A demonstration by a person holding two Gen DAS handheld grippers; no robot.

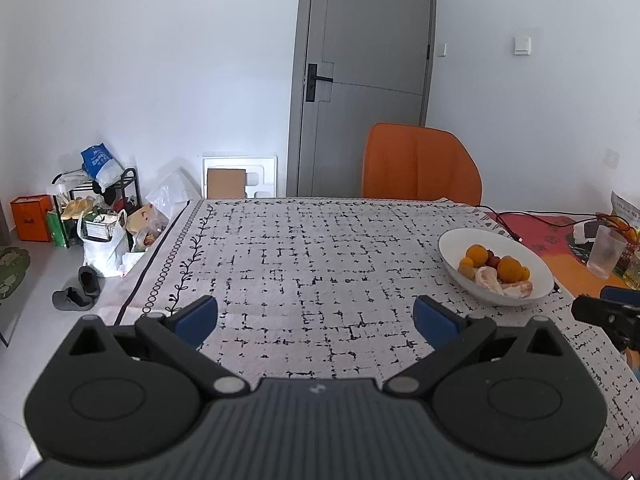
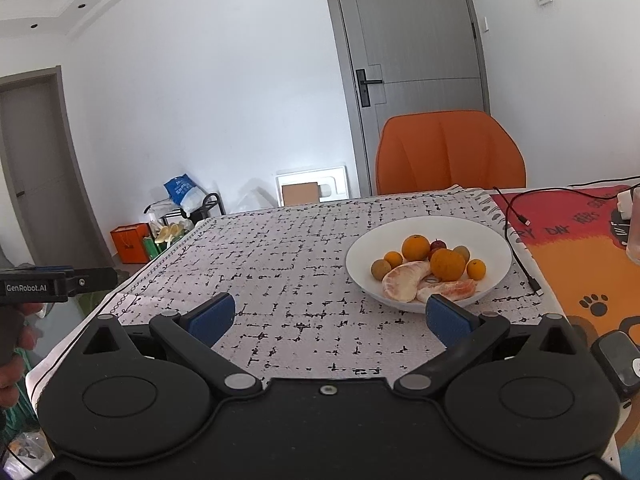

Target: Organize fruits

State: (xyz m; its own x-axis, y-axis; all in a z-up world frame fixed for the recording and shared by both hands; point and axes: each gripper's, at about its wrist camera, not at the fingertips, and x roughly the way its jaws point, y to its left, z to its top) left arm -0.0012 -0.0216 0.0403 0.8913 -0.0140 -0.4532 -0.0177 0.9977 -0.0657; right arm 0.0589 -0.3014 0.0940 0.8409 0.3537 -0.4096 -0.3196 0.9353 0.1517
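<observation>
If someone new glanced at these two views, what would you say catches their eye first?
Probably the white bowl of fruit on the patterned tablecloth, holding oranges and peeled pomelo segments. Next, the orange chair behind the table, by the grey door. Both tongs, left and right, hover open and empty.

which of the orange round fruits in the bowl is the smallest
The small orange at the right edge of the pile in the white bowl, right of the large orange; the others are clearly bigger.
</observation>
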